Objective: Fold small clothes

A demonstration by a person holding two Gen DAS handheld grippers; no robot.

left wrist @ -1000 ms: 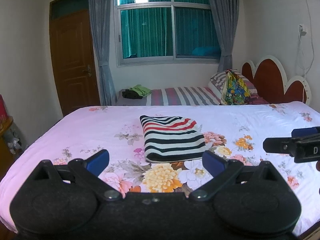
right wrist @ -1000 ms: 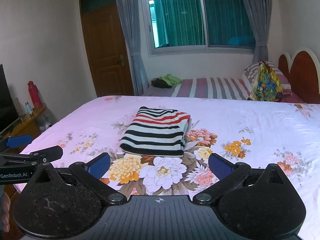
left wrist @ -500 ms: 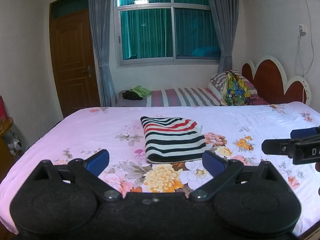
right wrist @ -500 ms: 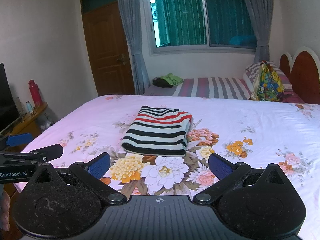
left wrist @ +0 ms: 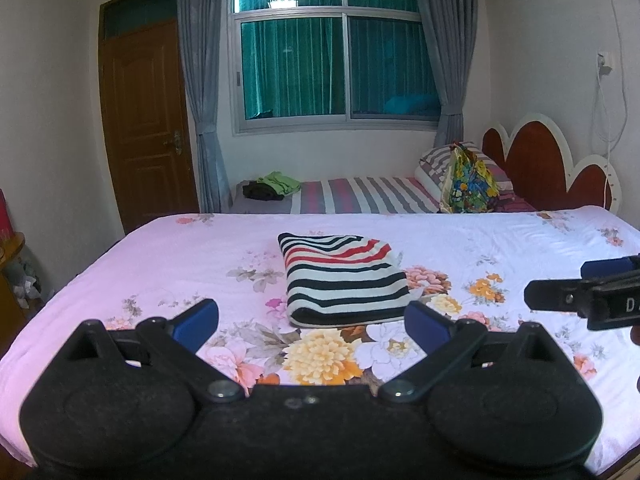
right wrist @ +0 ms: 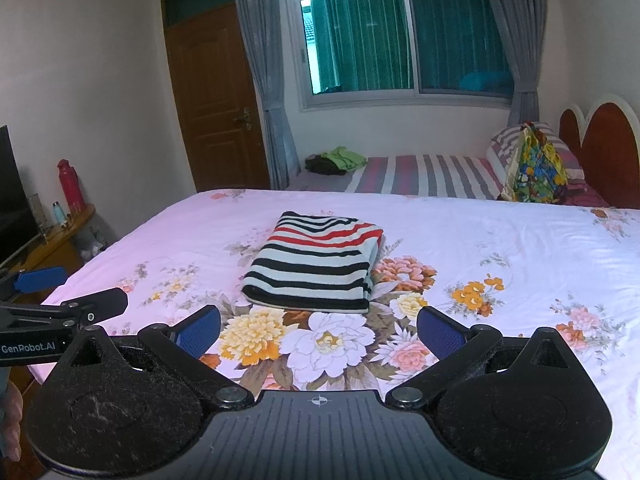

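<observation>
Foreground, lower edge of both views: the left gripper (left wrist: pixel 311 326) and right gripper (right wrist: pixel 319 334), each with its blue-padded fingers spread wide apart and nothing between them. Both hang over the near edge of the bed (left wrist: pixel 120 264), clear of the cloth. In the left view the right tool's tip enters at the right edge; in the right view the left tool's tip enters at the left edge.

Middle, centre of each frame: the shirt (left wrist: pixel 344 280), striped black, white and red, lying on the floral sheet as a neat rectangular stack of several layers. Its thick rounded fold faces the cameras; looser layered edges show along its right side (right wrist: pixel 372 260). It appears already folded, so the task seems near its end.

Handling, as judged: soft knit, light, limp and not fragile. It will sag and open if lifted by one layer or one corner. A hold should pinch the whole stack at the near folded edge, one gripper toward each near corner, and keep it level. The sheet is also soft and could be caught in a low pinch.

Background, upper frame: a second bed (left wrist: pixel 360 196) with striped cover, a green and dark clothes pile (left wrist: pixel 272 186), a colourful bag (left wrist: pixel 468 184), window and door.
</observation>
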